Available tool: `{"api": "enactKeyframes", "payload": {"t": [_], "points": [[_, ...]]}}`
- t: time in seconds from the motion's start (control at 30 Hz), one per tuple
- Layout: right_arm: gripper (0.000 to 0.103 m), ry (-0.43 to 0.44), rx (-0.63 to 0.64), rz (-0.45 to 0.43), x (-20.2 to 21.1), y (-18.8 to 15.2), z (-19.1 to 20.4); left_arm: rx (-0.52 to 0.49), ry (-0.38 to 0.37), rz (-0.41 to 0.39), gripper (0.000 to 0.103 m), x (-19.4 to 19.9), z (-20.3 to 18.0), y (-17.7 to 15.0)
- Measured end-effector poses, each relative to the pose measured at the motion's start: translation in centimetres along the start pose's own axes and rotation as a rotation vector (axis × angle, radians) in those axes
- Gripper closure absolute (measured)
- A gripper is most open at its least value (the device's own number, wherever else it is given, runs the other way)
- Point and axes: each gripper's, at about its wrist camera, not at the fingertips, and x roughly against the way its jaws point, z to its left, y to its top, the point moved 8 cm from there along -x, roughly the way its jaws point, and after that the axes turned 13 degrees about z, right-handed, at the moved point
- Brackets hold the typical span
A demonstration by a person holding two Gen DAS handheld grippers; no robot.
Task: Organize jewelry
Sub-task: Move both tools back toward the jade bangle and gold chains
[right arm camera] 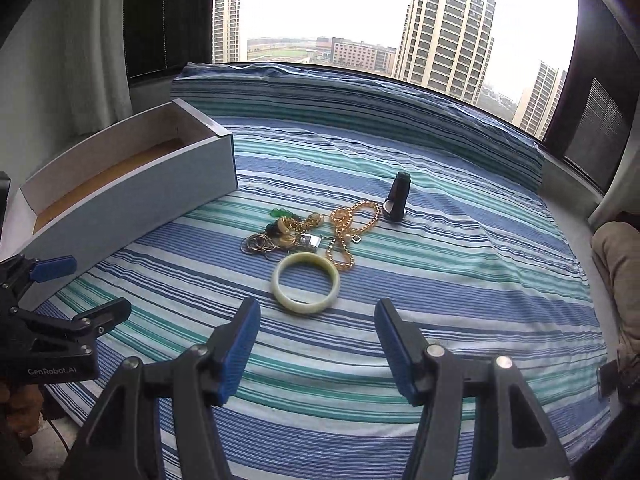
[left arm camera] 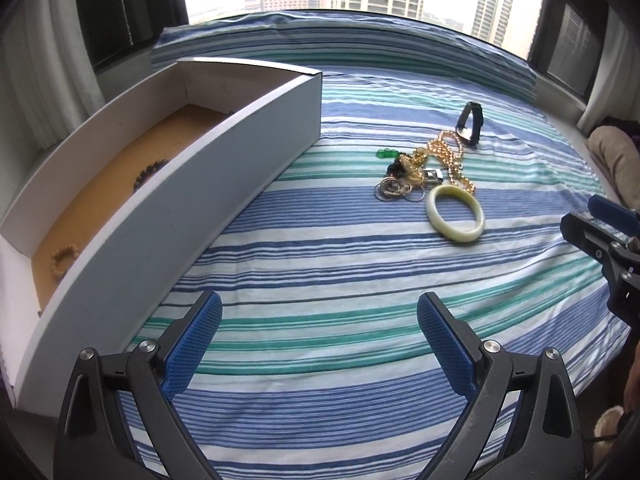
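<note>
With both jaws spread and empty, the right gripper (right arm camera: 316, 344) faces the jade bangle (right arm camera: 306, 283) just ahead, whose smooth rim could slip sideways into the tangled gold chain (right arm camera: 346, 236) beyond.

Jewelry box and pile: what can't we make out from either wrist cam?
- Box floor: left wrist view, near wall hides most of it; only a dark bead bracelet and a pale bead bracelet show. Right wrist view shows no contents.
- Tangled pile: both views, pieces overlap, too small to count.
- Black band: type unclear.
- Right gripper: cut by left view's edge.
</note>
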Motion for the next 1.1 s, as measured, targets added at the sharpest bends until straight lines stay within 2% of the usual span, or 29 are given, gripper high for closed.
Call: {"api": "enactKeyframes", "payload": {"t": [0.5, 0.8, 0.9, 0.97, 1.03, 1.1], "points": [[0.042, 0.0, -0.001, 0.009, -0.4, 0.0, -0.1, 0.01, 0.021, -0.007, 0.005, -1.0, 0.4, 0.0], [0.042, 0.025, -0.041, 0.04, -2.0, -0.9, -1.6, 0.003, -0.019, 0.091, 0.005, -3.3, 0.2, -0.6], [0.042, 0.026, -0.075, 0.076, -3.1, -2.0, -2.9, -0.011, -0.063, 0.102, 0.005, -3.8, -0.4, -0.5], [0.042, 0.031, -0.1, 0.102, -3.9, -2.9, -3.8, -0.016, -0.128, 0.109, 0.005, -3.9, -1.3, -0.1], [0.042, 0.035, -0.122, 0.124, -4.5, -3.7, -4.5, -0.017, -0.19, 0.119, 0.005, -4.0, -2.5, 0.9], [0.042, 0.039, -0.14, 0.144, -5.1, -4.5, -5.0, -0.024, -0.214, 0.118, 0.005, -4.3, -4.0, 2.6]]}}
